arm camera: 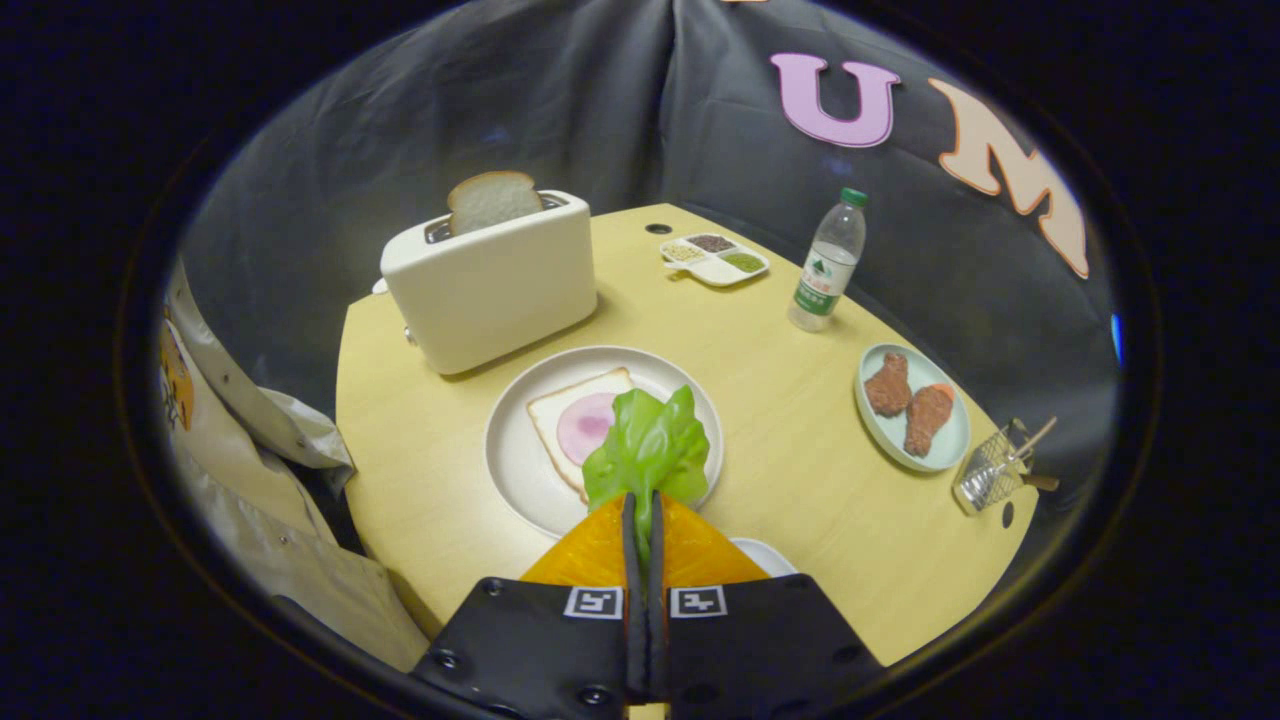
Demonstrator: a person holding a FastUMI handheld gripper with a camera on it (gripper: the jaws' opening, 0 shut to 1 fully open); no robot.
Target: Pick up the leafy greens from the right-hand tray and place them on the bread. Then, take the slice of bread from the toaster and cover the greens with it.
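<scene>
A round pale-wood table (790,440) is noted as the work surface, and at about eleven o'clock from the gripper a cream-coloured boxy two-slot toaster (490,285) is seen with one tan-crusted slice of bread (492,200) standing upright in a slot. Directly ahead of the fingers a round off-white plate (520,470) is set, carrying a square slice of white bread (550,410) topped by a pink round of ham (585,425). At two o'clock a pale-blue oval dish (945,440) with two brown fried pieces is observed, well apart from the plate. The gripper (643,515) is found clenched on the stem end of the bright-green crinkled leafy greens (650,445), both fingers pressed against it, the leaf being held over the near right part of the plate and overlapping the ham in view; whether the leaf is touching the bread cannot be told. The placing step is judged to be in hand. It is advised that the leaf be carried slightly toward eleven o'clock until centred over the ham, lowered until it is lying flat, and released only then, so that no part is left hanging over the crust. The soft leaf is expected to cling to the pads; a straight withdrawal is recommended.
</scene>
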